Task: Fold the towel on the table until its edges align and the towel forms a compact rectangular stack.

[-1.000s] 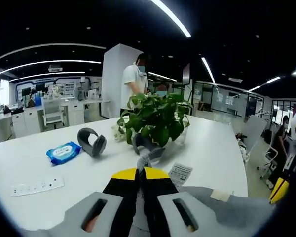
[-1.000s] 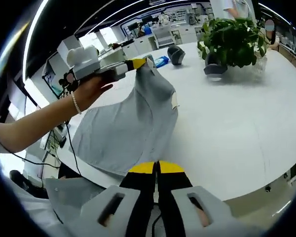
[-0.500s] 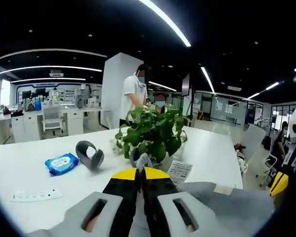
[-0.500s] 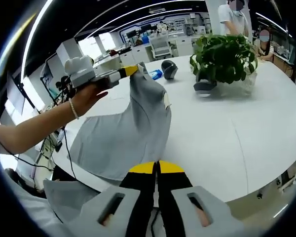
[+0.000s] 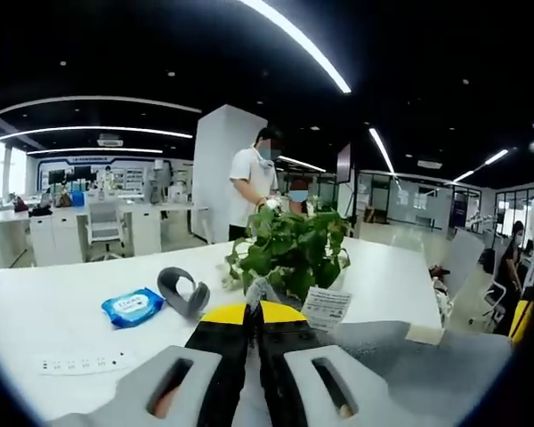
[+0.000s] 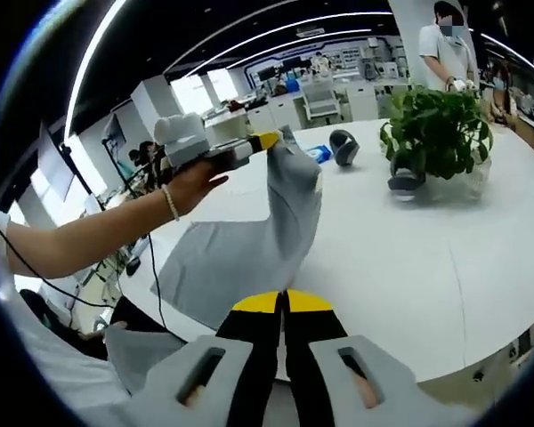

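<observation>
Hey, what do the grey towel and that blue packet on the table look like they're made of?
The towel looks like soft matte woven cloth: it drapes and creases where the left gripper lifts it. The blue packet looks like glossy plastic film, probably wet wipes, with a slight sheen.

Long ceiling light strips (image 5: 294, 40) give bright, even light, and daylight glares white from windows (image 6: 191, 89) far off in the right gripper view. The white tabletop (image 5: 53, 311) shines pale, with only soft shadows. Fisheye bending curves straight lines near the edges, and the nearest parts at the bottom look slightly soft.
</observation>
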Available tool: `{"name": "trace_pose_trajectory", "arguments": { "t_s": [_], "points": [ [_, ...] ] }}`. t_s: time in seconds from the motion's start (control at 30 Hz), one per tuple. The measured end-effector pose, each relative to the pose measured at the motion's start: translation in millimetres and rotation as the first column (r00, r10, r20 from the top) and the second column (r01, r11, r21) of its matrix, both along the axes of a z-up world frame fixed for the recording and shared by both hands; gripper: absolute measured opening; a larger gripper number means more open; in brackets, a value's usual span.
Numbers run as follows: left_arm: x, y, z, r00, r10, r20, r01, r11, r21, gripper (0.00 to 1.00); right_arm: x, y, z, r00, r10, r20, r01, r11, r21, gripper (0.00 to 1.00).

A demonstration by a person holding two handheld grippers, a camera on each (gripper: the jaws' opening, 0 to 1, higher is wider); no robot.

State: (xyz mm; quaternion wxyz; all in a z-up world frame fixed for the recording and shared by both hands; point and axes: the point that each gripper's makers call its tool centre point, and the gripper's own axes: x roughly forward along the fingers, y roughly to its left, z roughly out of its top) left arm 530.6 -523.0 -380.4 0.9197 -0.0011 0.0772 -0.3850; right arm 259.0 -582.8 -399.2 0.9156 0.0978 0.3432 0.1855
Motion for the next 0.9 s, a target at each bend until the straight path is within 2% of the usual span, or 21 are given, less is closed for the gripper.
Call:
{"name": "trace_pose_trajectory", "arguments": {
  "t_s": [0.2, 0.4, 0.57, 0.9],
  "points": [
    [4.3, 26.1, 12.7, 0.999, 0.039, 0.016, -0.039, 0.999, -0.017, 0.03, 4.7, 27.4, 14.6, 0.996, 0.084, 0.036, -0.083, 0.997, -0.004, 0.0],
    [8.1, 48.9, 19.8, 0.997, 0.071, 0.023, -0.07, 0.997, -0.033, 0.03, 6.1, 52.0, 29.2, 0.989, 0.131, 0.071, -0.132, 0.991, 0.021, 0.0],
    [9.8, 65.4, 24.6, 0.995, 0.096, 0.027, -0.095, 0.994, -0.049, 0.03, 2.3, 82.2, 41.9, 0.972, 0.211, 0.099, -0.213, 0.977, 0.015, 0.0],
    [8.7, 106.6, 41.8, 0.987, 0.157, 0.039, -0.152, 0.984, -0.096, 0.03, 2.2, 130.0, 62.7, 0.937, 0.309, 0.16, -0.314, 0.95, 0.002, 0.0]
  ]
}}
